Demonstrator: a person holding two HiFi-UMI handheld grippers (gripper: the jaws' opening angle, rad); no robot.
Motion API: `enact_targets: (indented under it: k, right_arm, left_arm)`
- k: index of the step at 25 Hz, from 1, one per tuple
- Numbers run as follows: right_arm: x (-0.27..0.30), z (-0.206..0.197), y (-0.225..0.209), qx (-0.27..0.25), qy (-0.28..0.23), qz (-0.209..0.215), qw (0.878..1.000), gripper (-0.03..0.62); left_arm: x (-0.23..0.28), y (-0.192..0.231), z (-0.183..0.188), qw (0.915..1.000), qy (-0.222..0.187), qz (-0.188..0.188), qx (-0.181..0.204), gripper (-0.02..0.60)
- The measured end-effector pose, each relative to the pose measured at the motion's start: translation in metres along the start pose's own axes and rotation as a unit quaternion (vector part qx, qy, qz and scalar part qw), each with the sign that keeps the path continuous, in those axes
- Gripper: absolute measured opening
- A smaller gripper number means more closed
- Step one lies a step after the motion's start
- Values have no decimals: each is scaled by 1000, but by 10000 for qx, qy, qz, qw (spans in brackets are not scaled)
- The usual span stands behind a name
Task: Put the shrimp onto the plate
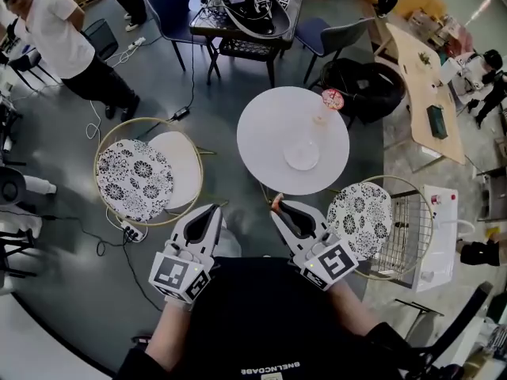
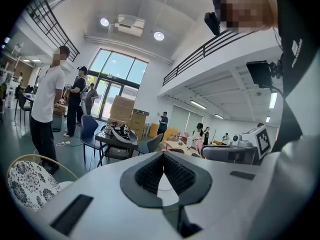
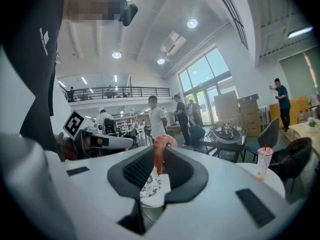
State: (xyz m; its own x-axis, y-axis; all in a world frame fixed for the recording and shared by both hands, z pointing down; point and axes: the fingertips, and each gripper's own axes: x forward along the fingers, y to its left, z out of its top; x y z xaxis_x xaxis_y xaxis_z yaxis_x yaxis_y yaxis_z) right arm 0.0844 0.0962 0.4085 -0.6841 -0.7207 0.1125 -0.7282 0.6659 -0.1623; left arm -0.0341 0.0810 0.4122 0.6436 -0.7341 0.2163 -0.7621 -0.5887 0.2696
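A pinkish-orange shrimp stands upright between the jaws of my right gripper, which is shut on it. From the head view the shrimp pokes out of the right gripper just short of the near edge of the round white table. A small pale plate lies on that table, right of its middle. My left gripper is held beside the right one, lower left of the table. Its jaws meet at the tips with nothing between them.
A drink cup with a red lid stands at the table's far right edge. Round chairs with floral cushions flank me, one at the left and one at the right. A person in a white shirt stands far left. A power strip lies on the floor.
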Motion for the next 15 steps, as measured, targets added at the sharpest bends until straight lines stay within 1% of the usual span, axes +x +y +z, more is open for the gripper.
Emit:
enact_targets:
  k: [11,15]
  right_arm:
    - [61,12,-21,-4,110,-335,9994,71]
    - [82,17,-28,28,94,-488,9988,71]
  left_arm:
    - [30,58,22,9993,90,-349,-78,6]
    - [38,76,27,9986,160,-513,-26,6]
